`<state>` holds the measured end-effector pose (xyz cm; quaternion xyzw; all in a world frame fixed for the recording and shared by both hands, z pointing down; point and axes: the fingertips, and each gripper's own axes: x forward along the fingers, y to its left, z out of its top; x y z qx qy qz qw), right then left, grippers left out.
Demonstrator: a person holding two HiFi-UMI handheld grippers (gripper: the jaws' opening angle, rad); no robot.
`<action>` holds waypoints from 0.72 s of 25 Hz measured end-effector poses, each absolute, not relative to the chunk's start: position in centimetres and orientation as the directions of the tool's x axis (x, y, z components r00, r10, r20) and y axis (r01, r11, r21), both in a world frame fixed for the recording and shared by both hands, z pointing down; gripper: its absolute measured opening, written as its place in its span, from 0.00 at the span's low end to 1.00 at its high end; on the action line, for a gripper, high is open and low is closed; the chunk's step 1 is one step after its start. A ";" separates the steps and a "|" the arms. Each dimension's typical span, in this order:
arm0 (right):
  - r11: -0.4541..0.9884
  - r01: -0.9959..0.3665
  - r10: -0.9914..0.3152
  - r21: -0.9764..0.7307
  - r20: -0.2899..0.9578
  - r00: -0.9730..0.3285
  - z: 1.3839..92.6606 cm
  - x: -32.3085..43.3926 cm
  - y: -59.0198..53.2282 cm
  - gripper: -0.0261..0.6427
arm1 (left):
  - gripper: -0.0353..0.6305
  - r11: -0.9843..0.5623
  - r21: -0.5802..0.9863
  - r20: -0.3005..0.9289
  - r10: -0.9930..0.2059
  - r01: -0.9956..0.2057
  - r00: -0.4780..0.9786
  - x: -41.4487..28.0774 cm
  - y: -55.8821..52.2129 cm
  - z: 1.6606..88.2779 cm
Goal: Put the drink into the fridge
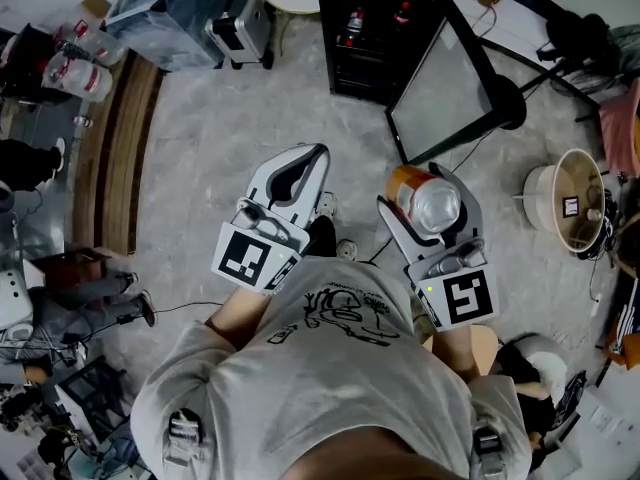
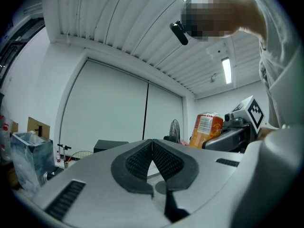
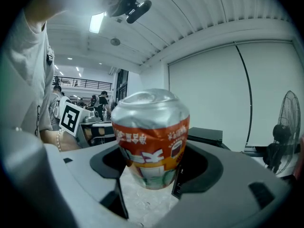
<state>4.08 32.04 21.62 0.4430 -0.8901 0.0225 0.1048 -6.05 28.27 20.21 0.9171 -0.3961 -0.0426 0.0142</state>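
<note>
So, the right gripper point(image 1: 428, 208) is clamped on the drink can point(image 3: 151, 141), with the jaws on the orange wall at 3 and 9 o'clock, about mid-body. The left gripper point(image 2: 152, 145) is clenched with nothing in it, off at the can's 9 o'clock. The fridge point(image 1: 375, 28) sits at 12 o'clock from me with its glass door point(image 1: 445, 93) swung open. The can is well short of it, up in the air over the floor point(image 1: 220, 148).

Handling-wise, I reckon it's thin aluminium. The shoulder looks creased, so squeezing harder would probably just buckle it. The printed wall is smooth and likely slippery, and a full can has some heft. The print reads upside down in the right gripper view, so I'd guess it's held base-up. Mid-body is the right spot to hold it imo.
</note>
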 end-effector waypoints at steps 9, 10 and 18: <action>0.599 -0.799 -0.790 0.059 0.210 -0.576 21.0 -0.6 23.7 0.54 | 0.09 -0.684 0.064 -0.075 -0.729 -0.726 0.680 -11.0 20.7 19.5; 0.600 -0.797 -0.789 0.067 0.215 -0.576 21.0 -1.1 22.9 0.54 | 0.09 -0.683 0.065 -0.076 -0.730 -0.727 0.679 -11.7 19.8 19.5; 0.581 -0.811 -0.802 0.073 0.218 -0.556 21.3 -4.8 16.8 0.54 | 0.09 -0.699 0.061 -0.076 -0.715 -0.712 0.695 -15.8 13.7 19.8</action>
